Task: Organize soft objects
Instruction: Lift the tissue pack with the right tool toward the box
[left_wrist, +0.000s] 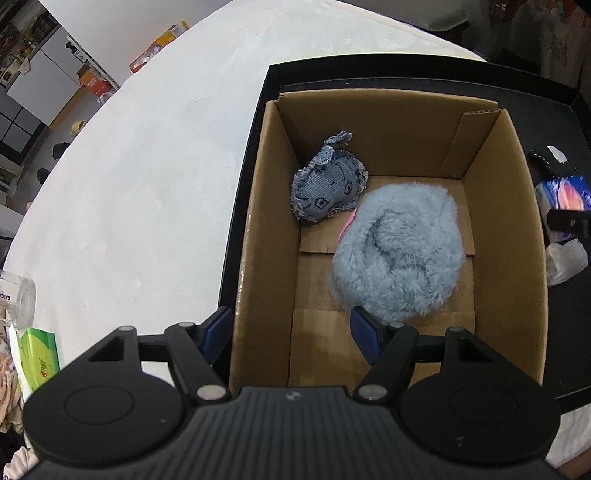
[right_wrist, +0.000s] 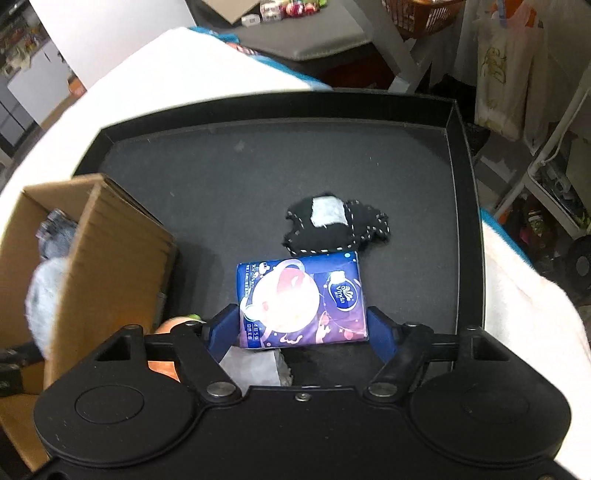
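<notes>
Tissue pack (right_wrist: 301, 301) is lying on the black tray (right_wrist: 458, 221) while your right gripper (right_wrist: 301, 332) is clamping its near end. Your left gripper (left_wrist: 291, 332) is straddling the cardboard box (left_wrist: 506, 229) wall, fingers (left_wrist: 364, 334) spread, gripping nothing; 2 soft toys are sitting inside.

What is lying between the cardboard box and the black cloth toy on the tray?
In the right wrist view, only bare dark tray floor lies between the cardboard box and the black cloth toy.
</notes>
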